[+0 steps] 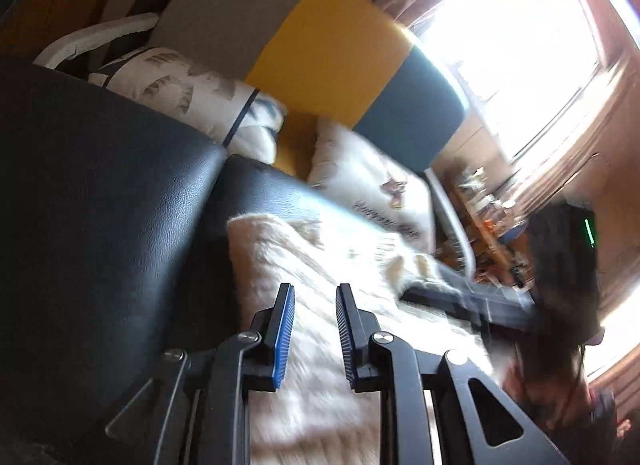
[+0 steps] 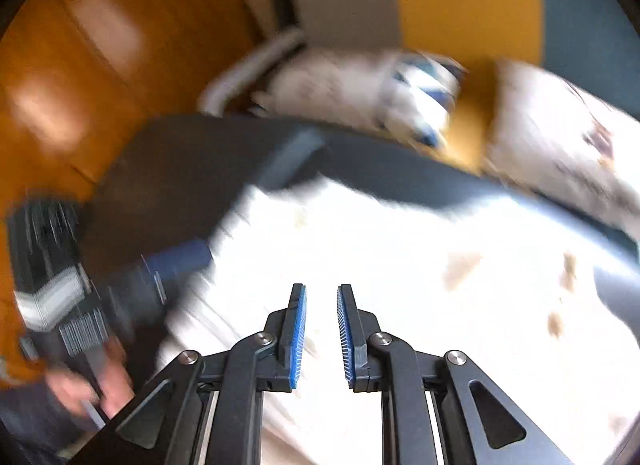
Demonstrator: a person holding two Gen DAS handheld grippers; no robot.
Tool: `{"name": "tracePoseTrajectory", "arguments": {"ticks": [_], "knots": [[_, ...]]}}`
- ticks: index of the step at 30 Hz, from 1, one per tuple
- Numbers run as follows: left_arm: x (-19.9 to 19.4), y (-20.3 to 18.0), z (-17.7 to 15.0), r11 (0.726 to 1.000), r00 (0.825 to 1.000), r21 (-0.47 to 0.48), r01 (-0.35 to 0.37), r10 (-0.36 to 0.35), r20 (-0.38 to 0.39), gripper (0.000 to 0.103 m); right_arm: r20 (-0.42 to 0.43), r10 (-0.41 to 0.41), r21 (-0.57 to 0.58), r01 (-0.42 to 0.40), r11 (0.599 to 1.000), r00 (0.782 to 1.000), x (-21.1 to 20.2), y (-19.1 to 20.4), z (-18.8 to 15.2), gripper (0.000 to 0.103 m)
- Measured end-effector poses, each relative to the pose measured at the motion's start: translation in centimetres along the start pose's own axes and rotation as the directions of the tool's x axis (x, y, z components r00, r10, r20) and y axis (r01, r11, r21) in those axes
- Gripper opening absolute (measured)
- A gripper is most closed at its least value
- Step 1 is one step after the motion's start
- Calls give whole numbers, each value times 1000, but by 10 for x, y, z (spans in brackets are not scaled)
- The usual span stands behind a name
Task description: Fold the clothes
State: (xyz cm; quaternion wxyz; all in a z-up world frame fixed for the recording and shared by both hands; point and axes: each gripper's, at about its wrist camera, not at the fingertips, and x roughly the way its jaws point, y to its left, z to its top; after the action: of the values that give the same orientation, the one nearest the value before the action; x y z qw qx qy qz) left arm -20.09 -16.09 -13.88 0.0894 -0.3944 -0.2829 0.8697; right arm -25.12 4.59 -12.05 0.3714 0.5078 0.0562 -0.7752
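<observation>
— Across the black leather seat point(image 1: 120, 185), what is laid out?

— One cream fuzzy garment with tan patches point(image 1: 304, 265) is spread flat on it, presumably so that its edges can be reached for folding; no fold can be made out yet. Both views are blurred.

— How are the tools held?

— Two tools are seen. The left tool point(image 1: 314, 329) is held low over the garment's near part, its blue-padded jaws parted and nothing between them. The right tool point(image 2: 321, 329) is likewise unclosed and empty above the garment point(image 2: 380, 265). Each is likely poised for a pinch at an edge.

— And around the garment?

— Two white printed pillows point(image 1: 372, 185) are propped behind the seat, against a panel of grey, yellow and teal blocks point(image 1: 328, 57). A bright window point(image 1: 512, 57) is seen at the right.
</observation>
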Motion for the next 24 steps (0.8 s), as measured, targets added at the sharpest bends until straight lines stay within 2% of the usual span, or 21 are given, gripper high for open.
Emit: {"name": "tracePoseTrajectory", "arguments": {"ticks": [1, 2, 3, 6, 8, 11, 13, 15, 19, 21, 22, 24], "knots": [[17, 3, -4, 999, 998, -1, -48, 48, -50, 20, -16, -52, 11, 52, 999, 999, 5, -10, -12, 16], [23, 3, -8, 998, 998, 15, -55, 56, -39, 15, -30, -108, 20, 109, 994, 994, 11, -21, -25, 14], [30, 3, -13, 998, 998, 30, -62, 63, -27, 16, 2, -88, 60, 88, 994, 996, 11, -32, -34, 14], [37, -9, -21, 989, 993, 95, -116, 117, -1, 16, 118, 24, 203, -48, 978, 993, 2, -56, -48, 13], [28, -16, -22, 987, 992, 105, -123, 125, -10, 17, 149, 54, 252, -91, 963, 987, -8, -62, -52, 13], [4, -22, -26, 988, 994, 107, -113, 111, 26, 21, 208, 64, 290, -124, 949, 976, -35, -70, -71, 17], [-14, -28, -32, 986, 994, 129, -103, 97, 52, 21, 242, 42, 316, -120, 941, 969, -60, -79, -90, 18], [-27, -36, -42, 983, 994, 155, -101, 91, 66, 21, 260, -1, 345, -92, 934, 966, -78, -91, -113, 23], [-46, -43, -70, 983, 997, 166, -77, 74, 27, 21, 257, -124, 449, -5, 894, 958, -112, -112, -163, 25], [-57, -43, -92, 981, 997, 175, -80, 82, -3, 21, 253, -220, 521, 60, 852, 942, -124, -115, -187, 33], [-62, -42, -103, 980, 995, 175, -91, 97, -26, 21, 249, -231, 537, 65, 841, 941, -130, -112, -201, 36], [-79, -34, -129, 979, 990, 172, -111, 124, -63, 21, 241, -222, 554, 54, 831, 945, -142, -100, -232, 57]]}}
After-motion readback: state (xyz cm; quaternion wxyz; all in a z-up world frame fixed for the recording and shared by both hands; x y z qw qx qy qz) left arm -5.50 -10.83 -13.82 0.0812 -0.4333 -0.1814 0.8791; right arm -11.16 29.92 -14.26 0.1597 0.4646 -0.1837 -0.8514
